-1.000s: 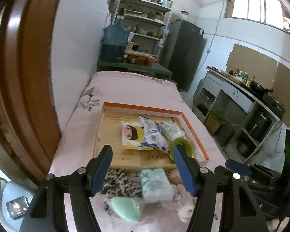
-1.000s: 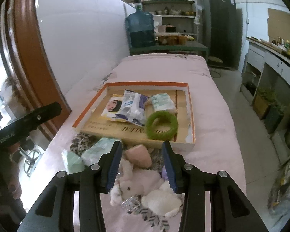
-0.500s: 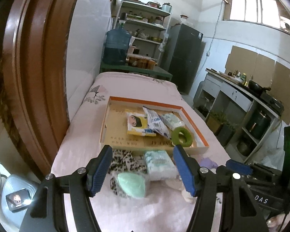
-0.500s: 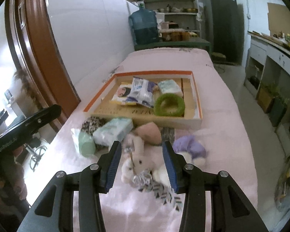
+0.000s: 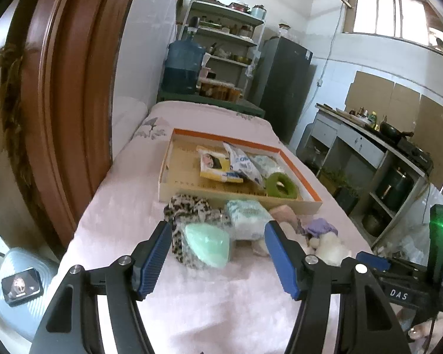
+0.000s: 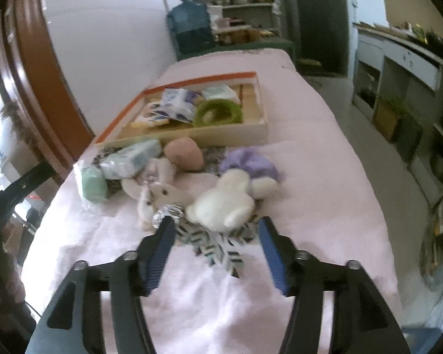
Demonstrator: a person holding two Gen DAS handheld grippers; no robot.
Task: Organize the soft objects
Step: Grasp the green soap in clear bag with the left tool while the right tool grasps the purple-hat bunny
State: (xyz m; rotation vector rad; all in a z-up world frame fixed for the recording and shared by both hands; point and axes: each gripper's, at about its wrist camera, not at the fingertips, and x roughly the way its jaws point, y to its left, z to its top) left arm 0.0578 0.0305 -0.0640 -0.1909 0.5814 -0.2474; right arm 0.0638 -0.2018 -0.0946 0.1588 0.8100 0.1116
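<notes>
On the pink bed (image 5: 127,194) a shallow tray (image 5: 236,199) with an orange rim sits crosswise, and inside it lie a yellow packet with a face printed on it (image 5: 214,165), a white and blue pouch (image 5: 243,165), a pale tissue pack (image 5: 265,162) and a green ring (image 5: 280,185) near the front right corner. Just in front of the tray the loose soft things are heaped together: a leopard-print cloth (image 5: 186,206), a mint-green sponge in clear wrap (image 5: 206,244) lying on it, a wrapped pack of tissues (image 5: 248,218) beside that, a pink pouch (image 6: 183,153) close against the tray's front wall, a purple plush (image 6: 251,162), a small white rabbit toy (image 6: 162,191) and a bigger white plush (image 6: 224,200) that lies on a patterned cloth (image 6: 218,244). The left gripper (image 5: 218,253) hangs low over the bed with its blue pads spread wide; the mint sponge shows between them but neither pad touches it. The right gripper (image 6: 217,246) is tilted down at the nearer end of the heap, its jaws opening, with the patterned cloth and the edge of the white plush showing in the gap, nothing pinched. That picture is blurred. A blue water jug (image 5: 183,67) stands past the far end of the bed.
</notes>
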